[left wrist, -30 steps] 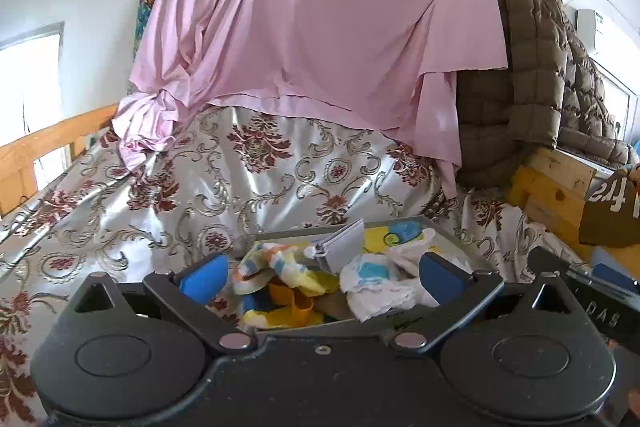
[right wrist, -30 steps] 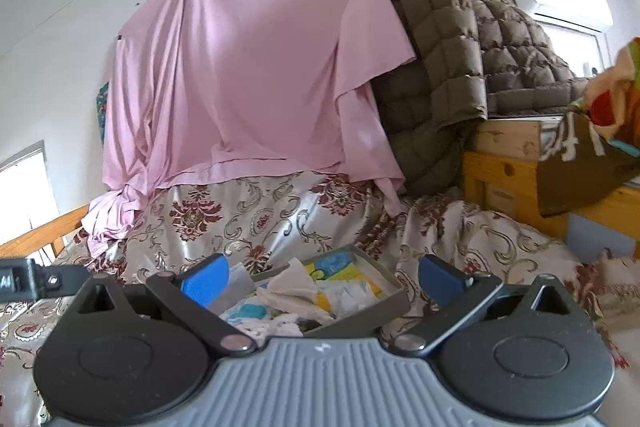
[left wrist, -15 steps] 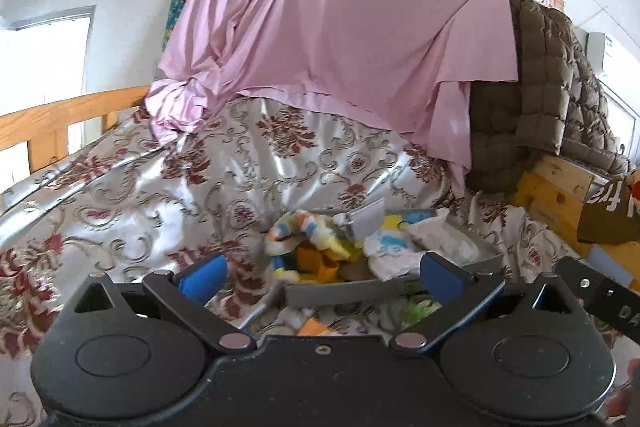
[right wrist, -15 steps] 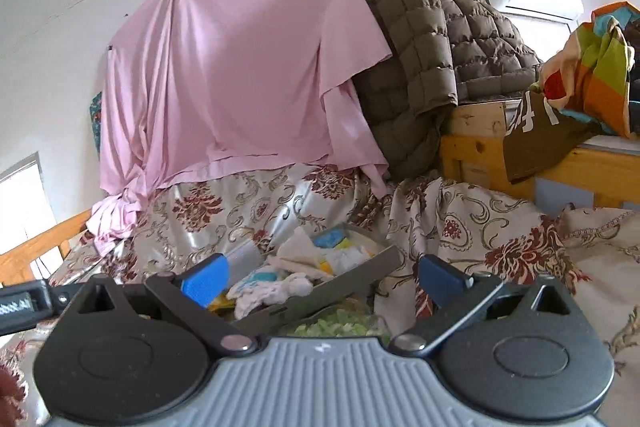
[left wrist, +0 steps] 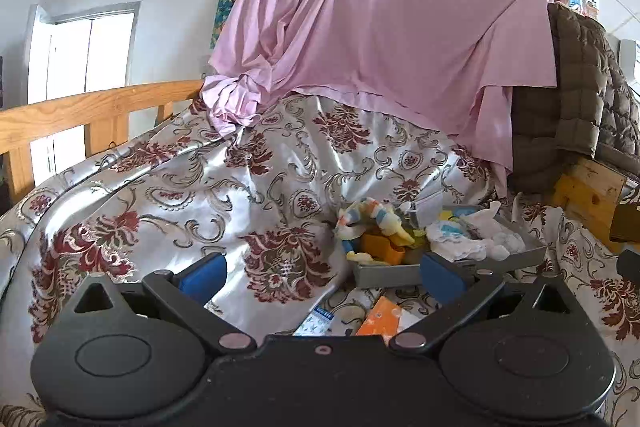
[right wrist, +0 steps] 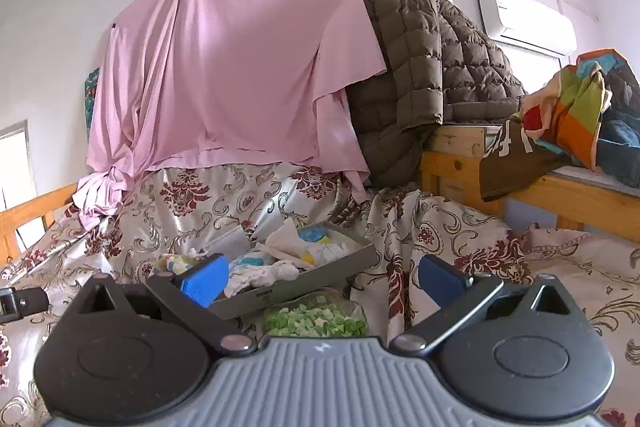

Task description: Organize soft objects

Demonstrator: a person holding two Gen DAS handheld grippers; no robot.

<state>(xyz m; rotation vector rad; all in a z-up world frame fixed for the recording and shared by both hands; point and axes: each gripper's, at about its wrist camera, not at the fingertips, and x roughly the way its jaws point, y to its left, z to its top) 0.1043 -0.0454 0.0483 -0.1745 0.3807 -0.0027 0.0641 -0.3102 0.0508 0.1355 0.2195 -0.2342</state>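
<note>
Left wrist view: left gripper (left wrist: 320, 273) has its jaws spread wide and holds nothing. The grey tray (left wrist: 394, 275) sits on the patterned bedspread (left wrist: 168, 195), ahead and to the right of the gripper centreline, with the right fingertip overlapping its near wall in the picture. The tray's long axis runs roughly left to right across the view. It holds a striped plush toy (left wrist: 370, 217), white cloths (left wrist: 468, 241) and orange and yellow pieces. Loose items lie just beside the near wall, between tray and gripper: an orange packet (left wrist: 380, 319) and a small blue-and-white packet (left wrist: 316, 321).

Right wrist view: right gripper (right wrist: 322, 277) is likewise spread wide and empty. The same tray (right wrist: 304, 281) lies ahead and left of centre, its long axis slanting from near-left to far-right. A green-and-white bag (right wrist: 316, 319) lies directly in front of the gripper, between the fingers and touching or nearly touching the tray's near wall.

Judgement: the right gripper is better placed for the green-and-white bag, the left for the orange packet. Contact between either gripper and the tray cannot be confirmed.
</note>
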